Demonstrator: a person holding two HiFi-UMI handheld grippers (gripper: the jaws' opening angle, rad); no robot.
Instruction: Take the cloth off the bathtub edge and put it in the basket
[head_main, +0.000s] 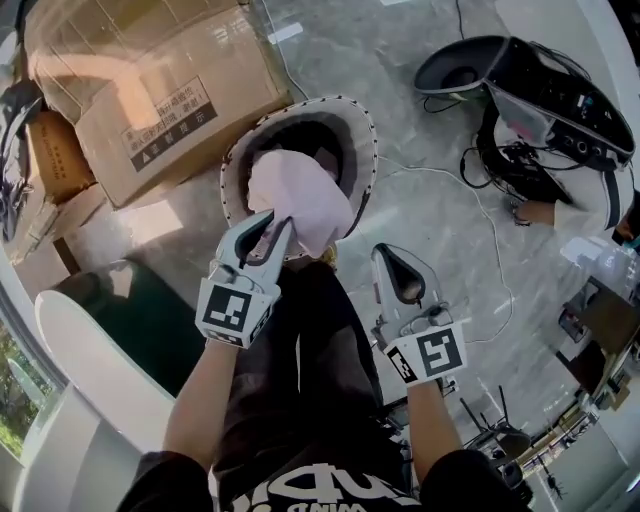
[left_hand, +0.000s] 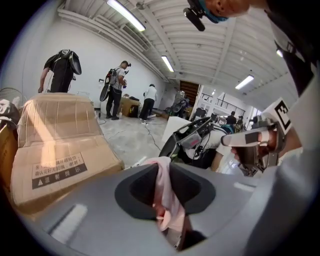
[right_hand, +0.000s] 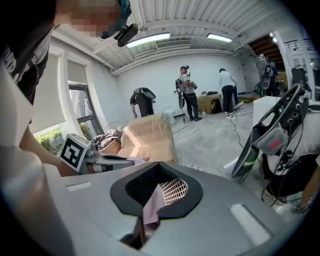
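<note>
A pale pink cloth (head_main: 300, 200) hangs from my left gripper (head_main: 281, 224), which is shut on its upper edge. It dangles over the mouth of the round woven basket (head_main: 365, 130) on the floor, its lower part against the near rim. In the left gripper view the cloth (left_hand: 165, 192) is pinched between the jaws. My right gripper (head_main: 385, 252) hovers to the right of the basket, apart from the cloth, jaws together and holding nothing. In the right gripper view a pink sliver of cloth (right_hand: 152, 207) and basket mesh (right_hand: 175, 190) show past the jaws.
A large cardboard box (head_main: 160, 90) lies left of the basket. The white bathtub edge (head_main: 100, 360) curves at lower left. Black equipment (head_main: 560, 90) and cables (head_main: 480, 210) lie on the marble floor at right. Several people stand in the distance (left_hand: 117, 90).
</note>
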